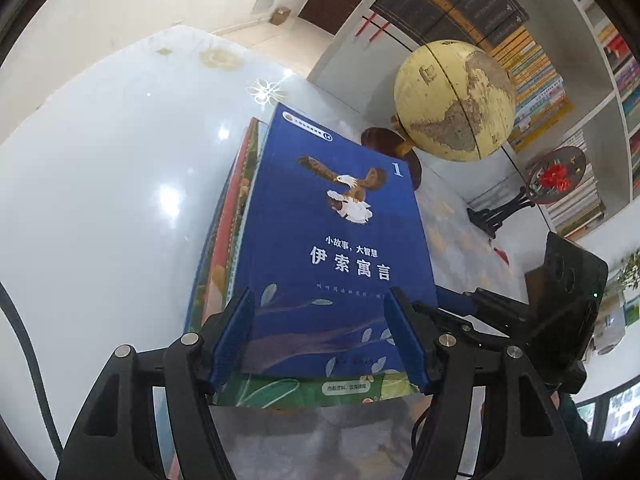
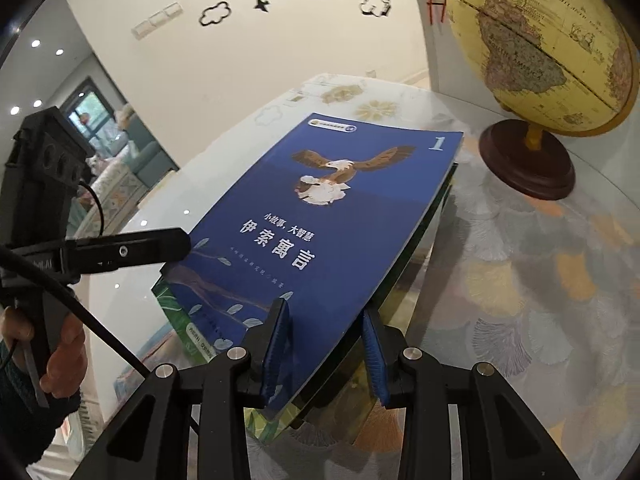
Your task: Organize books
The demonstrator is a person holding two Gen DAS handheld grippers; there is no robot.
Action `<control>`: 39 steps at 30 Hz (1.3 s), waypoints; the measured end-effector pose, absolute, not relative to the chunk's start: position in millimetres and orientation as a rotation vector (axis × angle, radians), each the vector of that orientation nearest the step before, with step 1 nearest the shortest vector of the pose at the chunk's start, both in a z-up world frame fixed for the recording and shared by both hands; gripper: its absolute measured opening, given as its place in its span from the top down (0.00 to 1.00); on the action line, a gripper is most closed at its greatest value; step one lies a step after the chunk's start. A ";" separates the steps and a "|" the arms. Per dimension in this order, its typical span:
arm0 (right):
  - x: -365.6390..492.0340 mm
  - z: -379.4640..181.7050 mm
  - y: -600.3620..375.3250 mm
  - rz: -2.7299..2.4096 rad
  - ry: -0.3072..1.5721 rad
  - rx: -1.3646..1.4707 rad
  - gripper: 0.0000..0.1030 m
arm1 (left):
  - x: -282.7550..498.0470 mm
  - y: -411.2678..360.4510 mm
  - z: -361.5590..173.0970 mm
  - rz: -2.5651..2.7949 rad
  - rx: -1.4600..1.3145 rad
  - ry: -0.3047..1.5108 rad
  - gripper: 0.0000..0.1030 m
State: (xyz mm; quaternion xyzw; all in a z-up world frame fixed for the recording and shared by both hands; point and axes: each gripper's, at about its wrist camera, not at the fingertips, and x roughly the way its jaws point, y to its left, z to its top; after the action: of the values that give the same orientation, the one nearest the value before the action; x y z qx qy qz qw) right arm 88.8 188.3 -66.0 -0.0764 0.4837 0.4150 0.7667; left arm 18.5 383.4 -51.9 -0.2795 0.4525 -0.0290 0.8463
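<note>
On the glass table [image 2: 520,280], just beside the wooden base of the yellow globe [image 2: 544,44], lay a short stack of books with the blue book [image 2: 320,216] on top, its cover showing an eagle and a white "1". A green-edged book [image 1: 280,394] showed beneath it on the side away from the globe.

The left gripper [image 1: 320,340] hovered over the near end of the blue book, on the side farthest from the globe, its blue pads spread wide and standing to either side of the cover's lower part; they did not press on it. In the right wrist view the same gripper [image 2: 176,246] appeared as a dark bar reaching toward the book's edge, carried by a hand [image 2: 60,356] in a dark sleeve.

The right gripper [image 2: 324,348] sat at the near corner of the stack on the globe's side, its pads fairly close together with the corner of the blue book between them. Whether the pads actually pinched the cover I could not tell.

Beyond the globe, shelves [image 1: 536,80] packed with books lined the wall.
</note>
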 end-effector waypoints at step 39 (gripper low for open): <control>107.0 -99.9 164.4 0.473 1.330 -0.184 0.61 | -1.9 413.6 -91.9 -0.213 -0.728 1.072 0.34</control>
State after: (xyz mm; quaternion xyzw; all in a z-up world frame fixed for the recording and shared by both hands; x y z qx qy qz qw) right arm 107.0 164.4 -99.9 -0.0844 0.6103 0.2171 0.7571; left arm -1.9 413.6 -91.9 -0.3383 0.4984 -0.0990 0.7921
